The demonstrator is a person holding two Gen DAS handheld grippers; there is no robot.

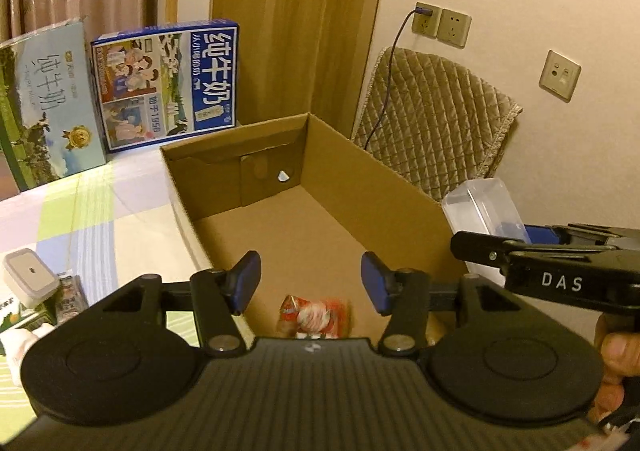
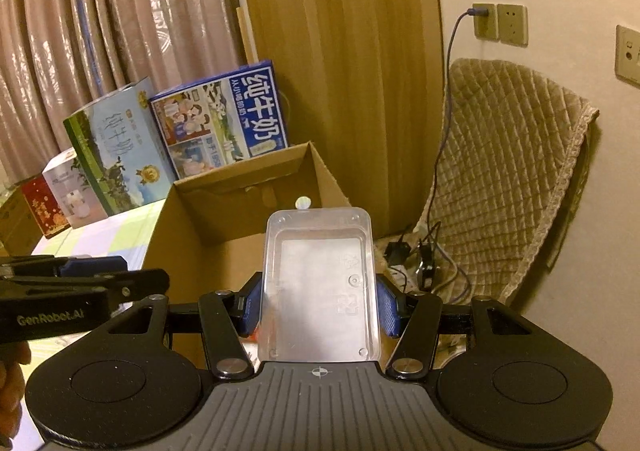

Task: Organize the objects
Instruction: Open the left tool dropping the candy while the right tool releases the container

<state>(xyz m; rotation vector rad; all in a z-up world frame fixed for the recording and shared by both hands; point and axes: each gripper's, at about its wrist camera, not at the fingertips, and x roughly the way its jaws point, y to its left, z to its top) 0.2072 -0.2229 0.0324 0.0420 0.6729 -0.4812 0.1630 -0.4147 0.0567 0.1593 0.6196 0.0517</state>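
An open brown cardboard box [image 1: 360, 171] stands on the checked tablecloth. My left gripper [image 1: 311, 271] hovers over its near end, open, with nothing between the blue pads [image 1: 248, 279]. Below it, inside the box, lies a blurred red and white packet [image 1: 312, 317], clear of the pads. My right gripper [image 2: 320, 303] is shut on a clear plastic container [image 2: 320, 283], held lengthwise over the same box [image 2: 188, 223] at its right side. That container [image 1: 484, 207] also shows at the box's right wall in the left wrist view. A hand [image 1: 616, 351] holds the right tool.
A blue milk carton box [image 1: 168, 87] and a green one [image 1: 44, 103] stand behind the cardboard box. A small white device [image 1: 28, 275] sits at the left on the tablecloth [image 1: 80, 211]. A quilted cushion [image 1: 436, 115], wall sockets [image 1: 426, 19] and cables lie to the right.
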